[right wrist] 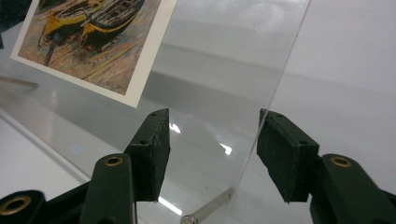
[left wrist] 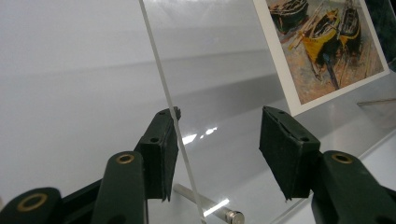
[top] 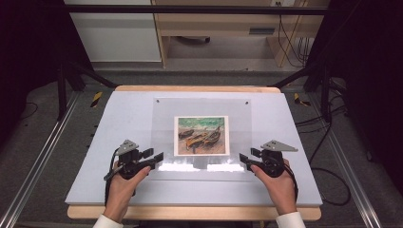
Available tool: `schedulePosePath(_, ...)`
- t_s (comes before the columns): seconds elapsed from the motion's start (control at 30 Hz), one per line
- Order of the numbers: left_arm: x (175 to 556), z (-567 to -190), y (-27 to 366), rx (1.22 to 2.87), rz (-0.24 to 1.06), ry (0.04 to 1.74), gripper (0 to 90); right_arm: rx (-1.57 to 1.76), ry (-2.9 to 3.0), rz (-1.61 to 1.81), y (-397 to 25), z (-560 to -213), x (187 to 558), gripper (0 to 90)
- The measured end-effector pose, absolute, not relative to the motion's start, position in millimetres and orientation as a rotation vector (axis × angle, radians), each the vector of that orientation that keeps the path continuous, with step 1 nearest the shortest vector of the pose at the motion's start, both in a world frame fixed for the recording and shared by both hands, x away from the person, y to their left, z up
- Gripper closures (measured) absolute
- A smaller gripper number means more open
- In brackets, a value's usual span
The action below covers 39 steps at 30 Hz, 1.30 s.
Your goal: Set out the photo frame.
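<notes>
Left gripper (left wrist: 215, 149), right gripper (right wrist: 212, 151) jaws spread, straddling edges of clear acrylic sheet (top: 164, 123): stiff, slippery, scratchable; grip bare edges.

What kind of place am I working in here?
Probably a lab or recording rig, not a home. A pale grey padded table top sits inside a black metal frame, loose black cables trail over the grey floor, and a clear acrylic sheet holding a boat painting print lies centred.

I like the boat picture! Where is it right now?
In the high view the boat picture lies in the middle of the table, under the clear sheet, between the left tongs and right tongs.
</notes>
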<state>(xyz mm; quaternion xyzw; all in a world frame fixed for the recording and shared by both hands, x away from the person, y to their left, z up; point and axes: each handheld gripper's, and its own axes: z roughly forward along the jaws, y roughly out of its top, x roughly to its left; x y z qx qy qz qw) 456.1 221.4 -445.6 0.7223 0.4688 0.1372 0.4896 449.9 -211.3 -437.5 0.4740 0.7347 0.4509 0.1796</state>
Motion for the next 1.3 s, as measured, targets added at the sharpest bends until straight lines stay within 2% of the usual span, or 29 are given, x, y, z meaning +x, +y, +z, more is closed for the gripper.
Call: schedulePosePath(1.3, 448.2, -445.7, 223.8, 1.755, 0.337, 1.141, 51.2, 1.343, 2.057, 1.284, -213.6, -438.3, 440.0, 52.2)
